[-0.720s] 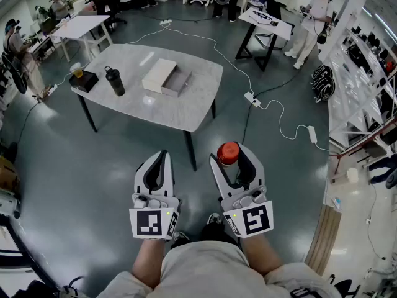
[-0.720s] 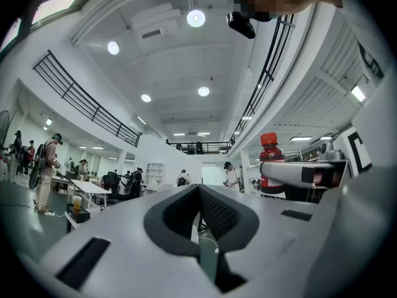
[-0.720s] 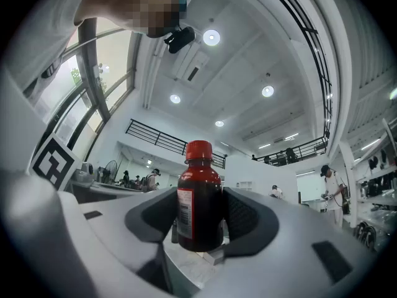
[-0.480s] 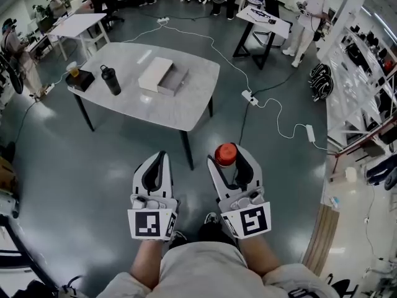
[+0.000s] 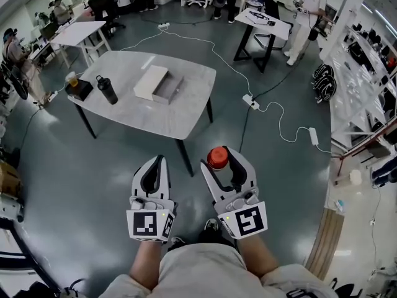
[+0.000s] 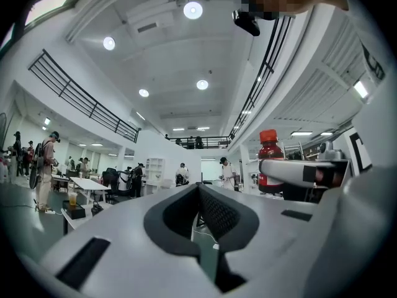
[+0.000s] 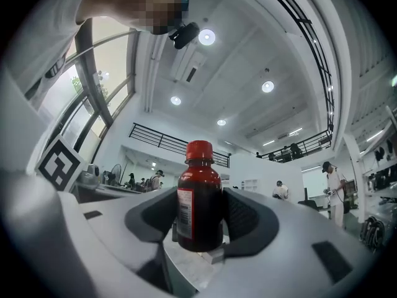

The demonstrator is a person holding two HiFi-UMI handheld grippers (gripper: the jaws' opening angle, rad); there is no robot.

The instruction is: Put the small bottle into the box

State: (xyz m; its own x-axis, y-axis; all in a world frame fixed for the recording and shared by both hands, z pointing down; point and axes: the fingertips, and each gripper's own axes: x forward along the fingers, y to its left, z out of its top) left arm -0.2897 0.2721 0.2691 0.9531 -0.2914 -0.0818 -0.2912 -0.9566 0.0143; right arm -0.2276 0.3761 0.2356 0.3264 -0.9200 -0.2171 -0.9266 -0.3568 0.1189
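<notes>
A small dark-red bottle with a red cap stands upright between the jaws of my right gripper, which is shut on it. In the right gripper view the bottle fills the middle, both pads against its sides. My left gripper hangs beside it, shut and empty, its tips meeting. From the left gripper view the bottle shows at the right. The open white box lies on a grey table well ahead of both grippers.
On the table's left end stand a black flask and a cup on a black block. White cables trail over the floor to the right. Other tables and several people are at the back; shelving lines the right.
The right gripper with the bottle has drifted a little left toward the left gripper. The table sits slightly lower and further left in the head view.
</notes>
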